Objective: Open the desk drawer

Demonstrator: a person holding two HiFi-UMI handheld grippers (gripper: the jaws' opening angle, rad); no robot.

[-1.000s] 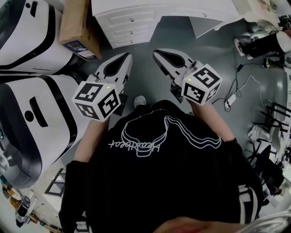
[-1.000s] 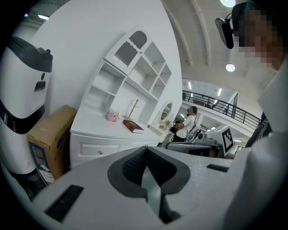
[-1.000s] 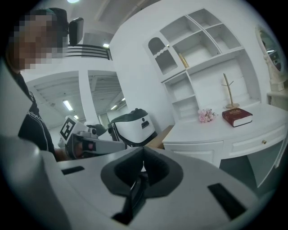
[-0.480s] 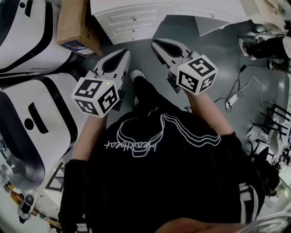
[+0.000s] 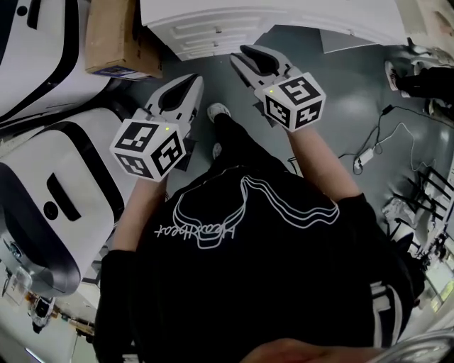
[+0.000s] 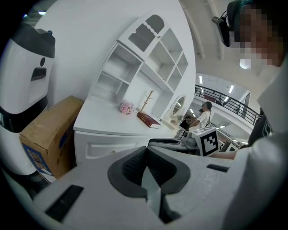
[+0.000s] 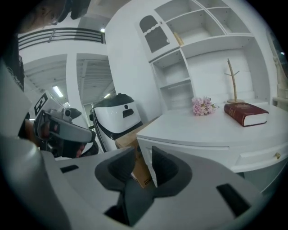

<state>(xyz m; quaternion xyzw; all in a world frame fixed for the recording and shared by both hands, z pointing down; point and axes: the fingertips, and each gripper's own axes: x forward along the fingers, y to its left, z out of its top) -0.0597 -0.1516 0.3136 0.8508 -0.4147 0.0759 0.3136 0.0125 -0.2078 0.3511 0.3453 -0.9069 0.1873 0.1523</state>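
Observation:
The white desk [image 5: 284, 15] runs along the top of the head view, with a stack of closed drawers [image 5: 202, 32] under its left end. My right gripper [image 5: 246, 54] reaches toward that stack's lower corner and stays short of it. Its jaws have just been opening; they stand apart with nothing between them [image 7: 143, 155]. My left gripper [image 5: 190, 84] hangs lower and to the left, shut and empty [image 6: 146, 155]. In the left gripper view a closed drawer front [image 6: 103, 148] faces me. In the right gripper view a small drawer knob [image 7: 277, 156] shows at the right edge.
A cardboard box [image 5: 113, 39] stands left of the desk, beside large white machines [image 5: 50, 184]. On the desk top lie a red book [image 7: 246, 113] and pink flowers [image 7: 203, 106], under open shelves [image 7: 198, 49]. Cables [image 5: 376, 142] trail on the grey floor at right.
Both grippers have moved forward toward the desk, the right one further. The person has stepped forward, a foot showing between the grippers.

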